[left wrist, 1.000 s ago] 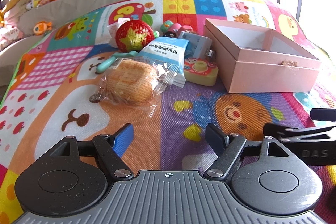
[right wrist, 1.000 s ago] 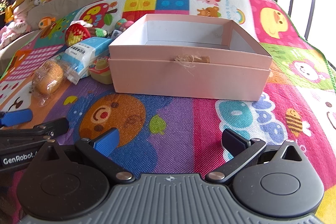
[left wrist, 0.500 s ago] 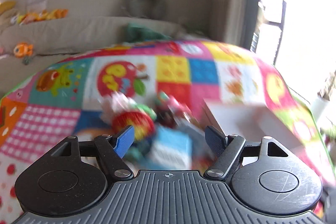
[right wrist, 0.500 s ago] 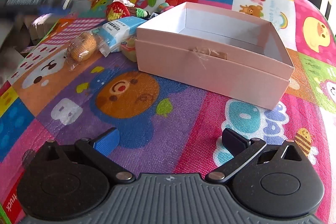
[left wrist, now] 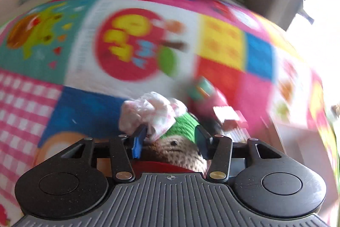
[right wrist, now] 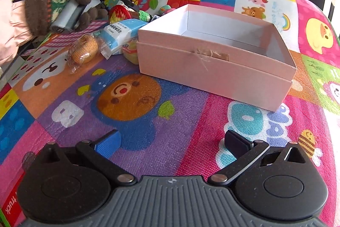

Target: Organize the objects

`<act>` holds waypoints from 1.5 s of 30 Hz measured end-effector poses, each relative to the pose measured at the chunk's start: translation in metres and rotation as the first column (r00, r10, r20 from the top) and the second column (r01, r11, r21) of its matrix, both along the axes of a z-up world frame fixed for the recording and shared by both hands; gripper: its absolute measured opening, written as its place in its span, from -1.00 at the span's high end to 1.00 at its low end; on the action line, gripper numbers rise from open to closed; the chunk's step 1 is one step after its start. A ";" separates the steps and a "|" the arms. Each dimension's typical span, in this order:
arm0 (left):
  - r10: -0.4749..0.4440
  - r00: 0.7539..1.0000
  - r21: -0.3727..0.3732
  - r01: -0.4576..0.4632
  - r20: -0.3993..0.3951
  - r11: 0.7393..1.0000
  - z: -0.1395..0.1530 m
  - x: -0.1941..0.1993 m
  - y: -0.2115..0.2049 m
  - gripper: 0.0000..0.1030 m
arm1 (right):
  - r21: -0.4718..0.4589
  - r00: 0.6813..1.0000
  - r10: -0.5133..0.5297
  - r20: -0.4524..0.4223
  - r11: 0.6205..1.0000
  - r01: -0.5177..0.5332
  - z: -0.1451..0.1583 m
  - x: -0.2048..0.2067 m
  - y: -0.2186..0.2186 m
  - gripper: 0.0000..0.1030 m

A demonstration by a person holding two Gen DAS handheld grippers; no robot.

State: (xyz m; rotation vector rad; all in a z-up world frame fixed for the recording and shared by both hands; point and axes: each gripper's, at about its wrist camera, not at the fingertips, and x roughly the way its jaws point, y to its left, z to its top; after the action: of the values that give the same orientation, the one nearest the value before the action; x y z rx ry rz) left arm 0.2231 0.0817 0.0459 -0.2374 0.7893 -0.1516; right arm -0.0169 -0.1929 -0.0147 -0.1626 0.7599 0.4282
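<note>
Since a second ago the left gripper (left wrist: 169, 139) has swung away from the near edge of the mat and across to the pile of toys, and its view is now smeared by motion; the right gripper (right wrist: 171, 143) has barely shifted and faces the pink box (right wrist: 214, 65) from slightly further left.

Nearest in the left wrist view, the blue fingertips (left wrist: 137, 144) sit either side of a crocheted toy (left wrist: 180, 147), brown with a black eye and a green knitted band; whether they press on it or only bracket it cannot be told. Just beyond the toy lies a crumpled white and pink wrapper (left wrist: 153, 112), touching the left fingertip. Farther right is a blurred cluster of small items that cannot be identified, then the play mat (left wrist: 53, 99) with its red apple panel.

In the right wrist view the jaws stand wide apart above the mat (right wrist: 161, 142), holding nothing. Beyond them the pink box rests open and empty. Left of it lie a wrapped pastry (right wrist: 85, 52), a blue tissue pack (right wrist: 123, 32) and a yellow toy (right wrist: 131, 51) against the box wall. Farthest back, a gloved left hand (right wrist: 44, 12) holds the left gripper over a red star ball (right wrist: 119, 13).
</note>
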 end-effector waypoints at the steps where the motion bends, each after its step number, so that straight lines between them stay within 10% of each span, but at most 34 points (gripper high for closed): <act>1: -0.034 0.999 0.025 0.034 0.002 0.999 0.002 -0.015 -0.008 -0.12 | -0.001 1.000 0.000 0.000 1.000 0.000 0.000 0.000 0.000 -1.00; 10: -0.246 0.969 -0.074 0.243 -0.032 0.967 -0.001 -0.126 -0.032 -0.14 | -0.003 1.000 0.008 -0.007 1.000 -0.008 0.002 0.003 0.000 -1.00; 17: -0.030 0.970 -0.162 0.071 0.241 0.984 0.031 -0.167 0.013 -0.09 | 0.032 0.995 0.051 -0.091 0.998 -0.048 0.028 0.023 -0.004 -1.00; 20: 0.048 0.964 -0.188 0.002 0.261 0.982 0.028 -0.192 0.034 -0.09 | 0.067 0.999 0.044 0.000 0.997 -0.044 0.073 0.017 -0.003 -1.00; 24: 0.090 0.930 -0.179 -0.027 0.356 0.984 0.016 -0.230 0.045 -0.09 | 0.090 0.990 0.061 0.127 0.993 -0.073 0.140 0.037 0.026 -1.00; 27: 0.126 0.887 -0.208 -0.035 0.445 0.978 0.004 -0.246 0.046 -0.09 | 0.132 0.998 0.022 0.055 0.991 -0.029 0.165 0.103 0.066 -1.00; 36: 0.229 0.826 -0.304 -0.073 0.515 0.950 -0.021 -0.250 0.055 -0.09 | -0.093 0.976 -0.179 -0.122 0.981 0.169 0.077 0.312 0.186 -0.64; 45: 0.260 0.850 -0.374 -0.082 0.457 0.924 -0.030 -0.242 0.069 -0.09 | -0.159 0.963 -0.182 -0.200 0.976 0.151 0.028 0.352 0.205 0.08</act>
State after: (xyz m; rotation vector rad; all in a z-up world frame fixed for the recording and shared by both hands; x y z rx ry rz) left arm -0.0193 0.1505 0.0161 -0.5752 0.2104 -0.1692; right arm 0.3354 0.0122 0.0132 -0.1865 1.0088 0.2319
